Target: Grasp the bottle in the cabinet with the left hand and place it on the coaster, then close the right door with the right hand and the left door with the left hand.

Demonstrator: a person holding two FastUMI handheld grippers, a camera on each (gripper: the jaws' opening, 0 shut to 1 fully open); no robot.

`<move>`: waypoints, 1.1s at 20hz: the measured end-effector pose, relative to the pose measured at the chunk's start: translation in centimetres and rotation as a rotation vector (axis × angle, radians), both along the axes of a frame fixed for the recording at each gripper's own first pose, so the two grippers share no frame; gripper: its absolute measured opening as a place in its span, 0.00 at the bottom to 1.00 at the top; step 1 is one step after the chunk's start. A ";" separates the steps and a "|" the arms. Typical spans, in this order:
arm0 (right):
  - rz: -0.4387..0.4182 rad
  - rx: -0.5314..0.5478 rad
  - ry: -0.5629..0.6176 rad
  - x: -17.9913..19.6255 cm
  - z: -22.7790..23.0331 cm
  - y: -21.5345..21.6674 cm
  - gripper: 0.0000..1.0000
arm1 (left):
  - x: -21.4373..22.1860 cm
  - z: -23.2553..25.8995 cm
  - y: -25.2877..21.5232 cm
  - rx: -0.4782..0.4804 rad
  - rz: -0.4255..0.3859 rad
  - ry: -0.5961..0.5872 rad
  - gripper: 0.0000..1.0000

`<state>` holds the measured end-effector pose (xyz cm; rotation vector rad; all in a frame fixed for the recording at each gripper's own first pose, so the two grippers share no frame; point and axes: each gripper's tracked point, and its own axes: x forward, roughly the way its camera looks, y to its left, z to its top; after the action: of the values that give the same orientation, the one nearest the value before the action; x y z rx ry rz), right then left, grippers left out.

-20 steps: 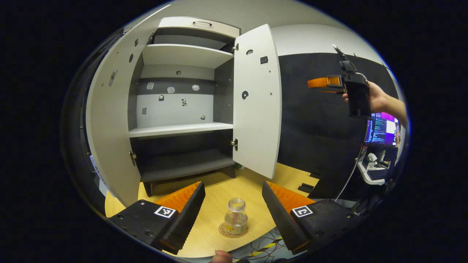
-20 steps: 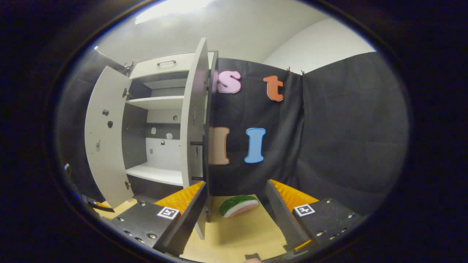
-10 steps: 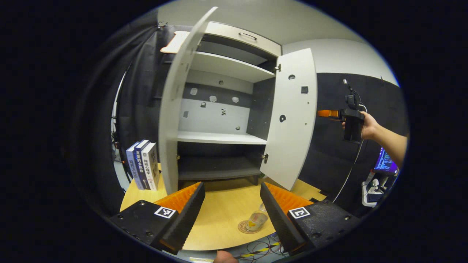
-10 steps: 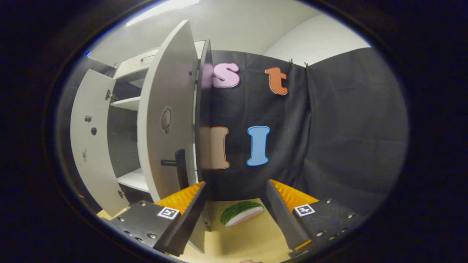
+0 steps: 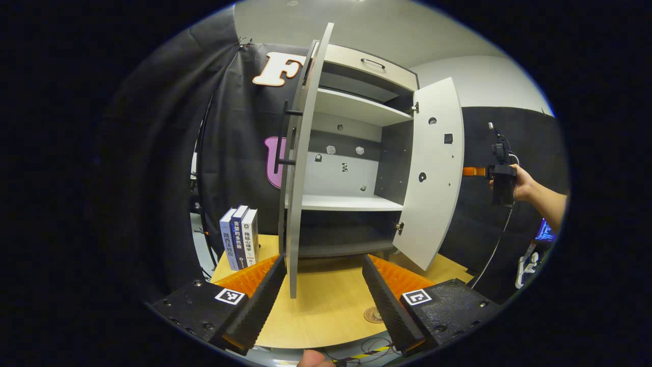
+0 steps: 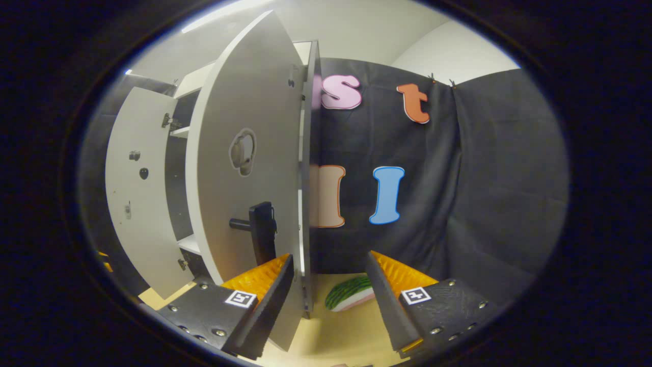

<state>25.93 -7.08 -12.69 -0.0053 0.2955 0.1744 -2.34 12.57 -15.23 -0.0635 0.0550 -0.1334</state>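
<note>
Books [image 5: 239, 237]: upright on the far left of the worktop [image 5: 326, 311], left of the cabinet [image 5: 351, 168].
Left door [image 5: 300, 168]: you see it edge-on in the left gripper view, swung wide, its black handle [image 5: 281, 137] on the outer face.
Left tongs [image 5: 321, 300]: your fingers are spread wide with nothing between them, low over the near worktop; the left door's bottom edge sits just above the gap.
Cabinet: open, white shelves and a dark back wall; no bottle on the shelves you can see.
Coaster [image 5: 374, 314]: flat on the worktop near you, partly behind your left tongs' right finger. You cannot tell where the bottle is; that finger covers the spot.
Right door [image 5: 433, 173]: ajar, inner face towards the left gripper view.
Right tongs, far view [image 5: 471, 172]: held in your hand [image 5: 522, 183] right of the right door, orange finger pointing at its outer side.
Right tongs, own view [image 6: 328, 300]: wide apart, gripping nothing; the left finger is near the right door [image 6: 244, 168], just below its black handle [image 6: 260, 232].
Watermelon slice [image 6: 349, 294]: on the worktop between those fingers, further off.
</note>
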 end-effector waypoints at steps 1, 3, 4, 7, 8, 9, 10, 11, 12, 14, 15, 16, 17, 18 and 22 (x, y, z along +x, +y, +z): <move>0.002 0.011 -0.005 -0.1 -0.1 0.3 0.88 | 0.3 0.6 0.0 0.015 0.010 -0.012 0.96; 0.004 0.029 -0.010 -0.3 -0.2 1.0 0.88 | 0.6 2.0 0.0 0.034 0.021 -0.037 0.96; 0.011 0.032 -0.011 -0.4 -0.2 1.5 0.88 | 0.8 2.7 -0.2 0.036 0.017 -0.046 0.96; 0.032 0.044 -0.013 -0.5 -0.3 2.9 0.88 | 0.9 6.0 -0.3 0.002 0.009 -0.078 0.96; 0.038 0.049 -0.015 -0.6 -0.2 3.3 0.85 | 0.9 7.7 0.0 -0.030 0.008 -0.101 0.96; 0.042 0.053 -0.016 -0.6 -0.3 3.7 0.85 | 1.1 9.3 0.2 -0.059 0.006 -0.123 0.97; 0.049 0.056 -0.020 -0.5 -0.3 4.1 0.88 | 1.3 10.7 0.4 -0.082 0.003 -0.142 0.96; 0.054 0.060 -0.021 -0.5 -0.3 4.6 0.85 | 2.1 11.6 0.8 -0.097 0.010 -0.155 0.96; 0.064 0.061 -0.024 -0.5 -0.3 5.2 0.88 | 2.2 12.5 1.8 -0.109 0.021 -0.167 0.93; 0.087 0.065 -0.028 -0.5 -0.3 6.6 0.88 | 2.7 13.6 3.5 -0.115 0.046 -0.179 0.96; 0.093 0.064 -0.029 -0.4 -0.4 7.2 0.85 | 3.1 14.0 4.5 -0.111 0.061 -0.190 1.00; 0.100 0.064 -0.032 -0.2 -0.4 7.7 0.85 | 3.6 14.2 5.4 -0.101 0.075 -0.195 0.92; 0.107 0.071 -0.029 -0.1 -0.6 8.2 0.88 | 3.5 14.5 6.6 -0.087 0.092 -0.194 0.96; 0.116 0.079 -0.029 -0.1 -0.6 8.9 0.88 | 3.9 14.3 7.4 -0.077 0.108 -0.189 0.96; 0.153 0.131 -0.016 0.5 -0.6 12.1 0.89 | 5.6 14.0 9.8 -0.072 0.151 -0.182 0.96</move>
<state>26.44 4.98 -13.32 0.1010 0.2674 0.3450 3.26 22.33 -1.25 -0.1266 -0.1360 0.0104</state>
